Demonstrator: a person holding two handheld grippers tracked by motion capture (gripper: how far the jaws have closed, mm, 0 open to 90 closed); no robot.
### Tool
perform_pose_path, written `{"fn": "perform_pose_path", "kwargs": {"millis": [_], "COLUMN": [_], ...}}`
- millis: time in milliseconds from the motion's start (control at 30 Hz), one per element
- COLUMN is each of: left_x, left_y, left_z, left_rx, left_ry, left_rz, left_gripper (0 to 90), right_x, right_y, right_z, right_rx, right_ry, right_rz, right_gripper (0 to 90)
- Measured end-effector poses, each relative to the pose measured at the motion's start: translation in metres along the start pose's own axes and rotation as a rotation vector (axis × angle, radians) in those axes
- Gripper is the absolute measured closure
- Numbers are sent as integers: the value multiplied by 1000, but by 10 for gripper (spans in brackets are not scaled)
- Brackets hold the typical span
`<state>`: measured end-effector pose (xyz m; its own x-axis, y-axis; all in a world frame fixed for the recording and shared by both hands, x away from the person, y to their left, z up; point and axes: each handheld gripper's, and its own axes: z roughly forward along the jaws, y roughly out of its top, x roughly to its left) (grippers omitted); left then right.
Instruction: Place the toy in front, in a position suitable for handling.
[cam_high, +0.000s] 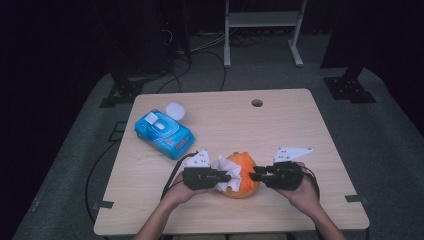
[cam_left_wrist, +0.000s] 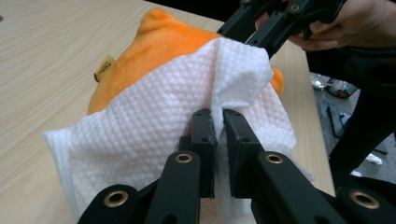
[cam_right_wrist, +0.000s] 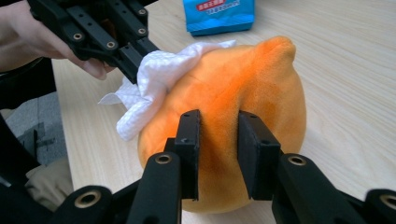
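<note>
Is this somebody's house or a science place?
Probably a lab or workshop, not a house: a bare wooden table on grey carpet, loose cables on the floor, a metal stand, and hand-held grippers wiping an orange plush toy.

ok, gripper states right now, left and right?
Left gripper: shut on the white textured wipe draped over the orange plush toy.
Right gripper: jaws pinching the orange plush toy's side, shut on it.

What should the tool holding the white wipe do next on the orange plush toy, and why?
Probably drag the wipe a little way across the orange plush toy. The left tool is shut on a fold of the wipe, which already drapes over the toy, and the right tool pinches the toy's other side, seemingly steadying it on the table.
</note>
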<state>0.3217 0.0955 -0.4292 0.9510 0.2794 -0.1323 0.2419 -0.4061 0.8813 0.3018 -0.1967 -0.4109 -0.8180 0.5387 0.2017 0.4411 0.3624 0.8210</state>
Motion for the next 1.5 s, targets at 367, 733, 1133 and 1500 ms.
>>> {"fn": "perform_pose_path", "kwargs": {"millis": [367,733,1133,1500], "left_x": [9,6,3,-4], "left_y": [-7,-8,5,-3], "left_z": [-5,-1,-8,10], "left_rx": [60,44,-41,-5], "left_ry": [43,-21,-35,-97], "left_rz": [-2,-30,-38,-59], "left_gripper": [823,822,820,827], "right_x": [-9,-15,-4,-4], "right_y": [-3,-5,-4,-1], "right_z": [-3,-10,2,-6], "right_rx": [7,-8,10,-8], "right_ry": [-34,-1,11,50], "right_rz": [33,35,-32,-10], "right_gripper": [687,524,539,407]}}
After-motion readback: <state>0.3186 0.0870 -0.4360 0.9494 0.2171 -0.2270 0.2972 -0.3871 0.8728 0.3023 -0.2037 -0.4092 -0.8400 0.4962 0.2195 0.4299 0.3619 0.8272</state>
